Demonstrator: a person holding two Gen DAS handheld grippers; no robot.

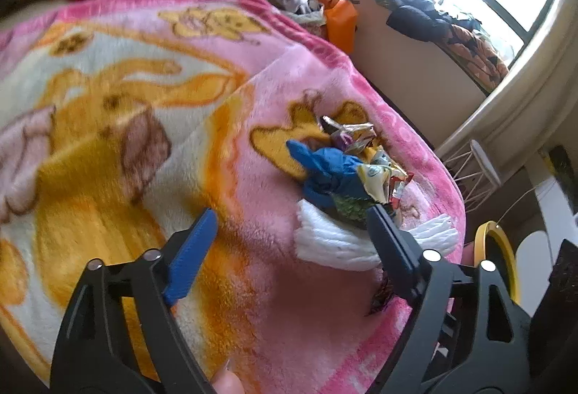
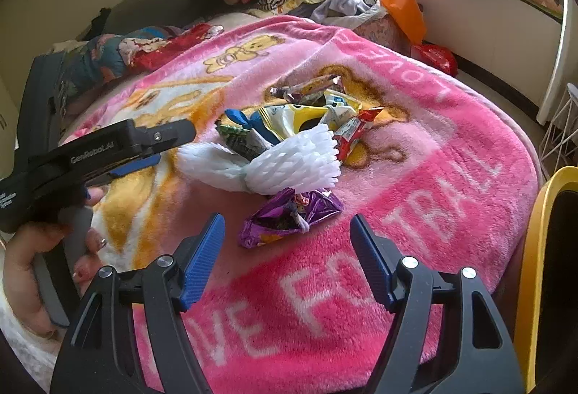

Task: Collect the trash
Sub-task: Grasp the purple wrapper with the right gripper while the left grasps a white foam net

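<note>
Right gripper [image 2: 287, 258]: jaws spread wide, nothing between the pads, nothing touched. It points down and forward over the pink blanket [image 2: 415, 177] that covers the bed.

Purple wrapper [image 2: 289, 218]: nearest piece of trash to the right gripper, lying flat on the blanket just ahead of the fingertips and roughly centred on the gap. Its long axis runs across the line of approach, lower left to upper right in the right wrist view.

White foam net [image 2: 289, 161]: just beyond the purple wrapper and overlapping its far edge; long axis also crosswise.

Remaining wrappers [image 2: 307, 115]: yellow, red, green and blue pieces heaped behind the foam net, touching one another.

Left gripper [image 1: 290, 226]: jaws spread, holding nothing; its right finger sits at the edge of the foam net, contact uncertain. It approaches the heap from the left.

Judgement: the right gripper is better placed for the purple wrapper, the left for the foam net.

Yellow-rimmed bin [image 2: 542, 249]: beside the bed, right edge.
</note>
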